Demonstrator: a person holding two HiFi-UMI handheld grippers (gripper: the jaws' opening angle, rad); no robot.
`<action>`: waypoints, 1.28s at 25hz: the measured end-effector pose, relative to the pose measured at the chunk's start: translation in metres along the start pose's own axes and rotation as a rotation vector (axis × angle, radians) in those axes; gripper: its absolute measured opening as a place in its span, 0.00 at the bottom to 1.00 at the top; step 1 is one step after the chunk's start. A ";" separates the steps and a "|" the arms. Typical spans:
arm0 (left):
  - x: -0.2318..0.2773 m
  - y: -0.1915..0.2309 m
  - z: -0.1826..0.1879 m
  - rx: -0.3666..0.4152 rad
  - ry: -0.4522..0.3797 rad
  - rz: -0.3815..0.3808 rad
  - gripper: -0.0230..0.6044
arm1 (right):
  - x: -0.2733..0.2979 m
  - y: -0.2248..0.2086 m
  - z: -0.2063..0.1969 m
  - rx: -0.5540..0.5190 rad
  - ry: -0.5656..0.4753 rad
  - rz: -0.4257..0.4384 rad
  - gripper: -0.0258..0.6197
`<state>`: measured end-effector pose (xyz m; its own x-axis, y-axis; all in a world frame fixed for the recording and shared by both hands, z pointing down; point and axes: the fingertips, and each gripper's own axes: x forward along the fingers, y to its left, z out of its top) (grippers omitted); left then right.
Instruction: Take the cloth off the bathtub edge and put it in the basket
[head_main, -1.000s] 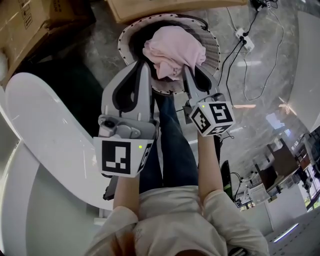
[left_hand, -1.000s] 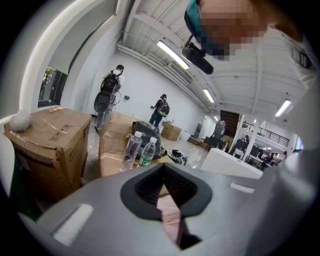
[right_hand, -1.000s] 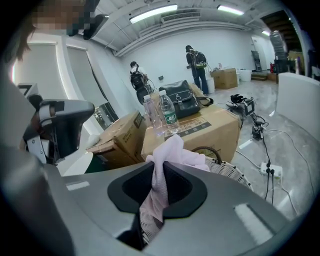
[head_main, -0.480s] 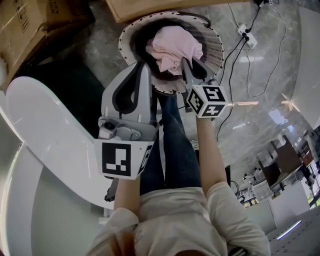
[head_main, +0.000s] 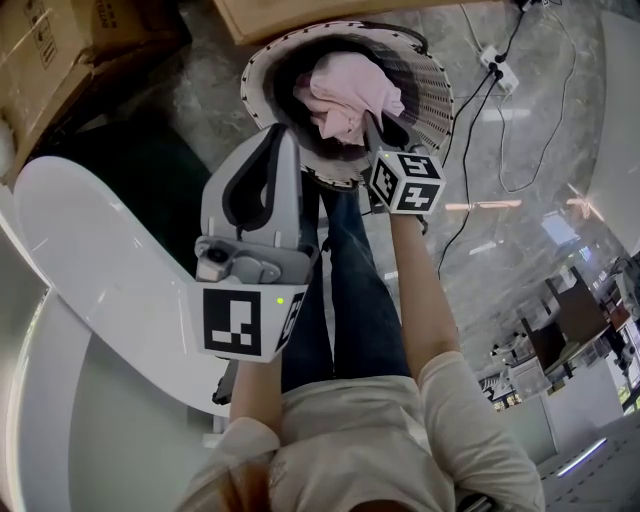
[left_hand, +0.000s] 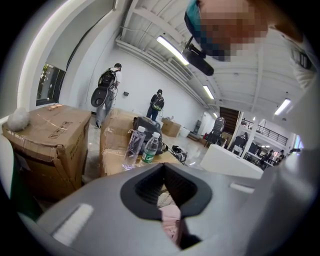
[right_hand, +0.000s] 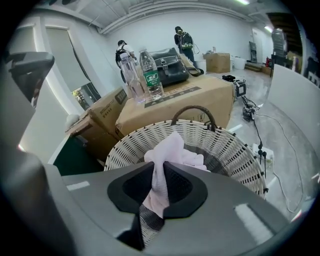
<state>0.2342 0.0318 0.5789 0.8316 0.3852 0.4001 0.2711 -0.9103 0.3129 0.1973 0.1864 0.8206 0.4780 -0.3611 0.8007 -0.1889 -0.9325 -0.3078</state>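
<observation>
Pink cloth (right_hand: 172, 150), bunched & pinched to a narrow strip, long axis running from the right claw (right_hand: 160, 172) toward the far side. Its loose end is over the mouth of the white wicker basket (right_hand: 230, 150). Right claw clenched on it. Left claw (head_main: 291, 140) closed, empty, just near-left of basket. Bathtub edge (head_main: 90, 260) at left. Cardboard box (right_hand: 170, 107) w/ bottles beyond.

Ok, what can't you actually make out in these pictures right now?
Basket floor: head view, mostly covered by the cloth.
Bathtub: head view, cut off by the left and bottom edges.
Bottle label print: right gripper view, too small to read.
Scene below the left gripper: left gripper view, blocked by its own body.
</observation>
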 end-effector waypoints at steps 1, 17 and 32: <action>0.000 0.001 0.000 -0.001 0.001 0.001 0.11 | 0.004 -0.003 -0.003 -0.003 0.012 -0.007 0.12; 0.000 0.004 -0.006 -0.010 0.024 0.008 0.11 | 0.036 -0.022 -0.040 -0.023 0.168 -0.048 0.13; 0.006 -0.006 -0.008 -0.017 0.031 0.005 0.11 | 0.035 -0.028 -0.030 -0.013 0.140 -0.019 0.17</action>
<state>0.2335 0.0407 0.5864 0.8174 0.3853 0.4283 0.2581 -0.9096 0.3256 0.1937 0.2002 0.8721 0.3577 -0.3382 0.8704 -0.1927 -0.9388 -0.2856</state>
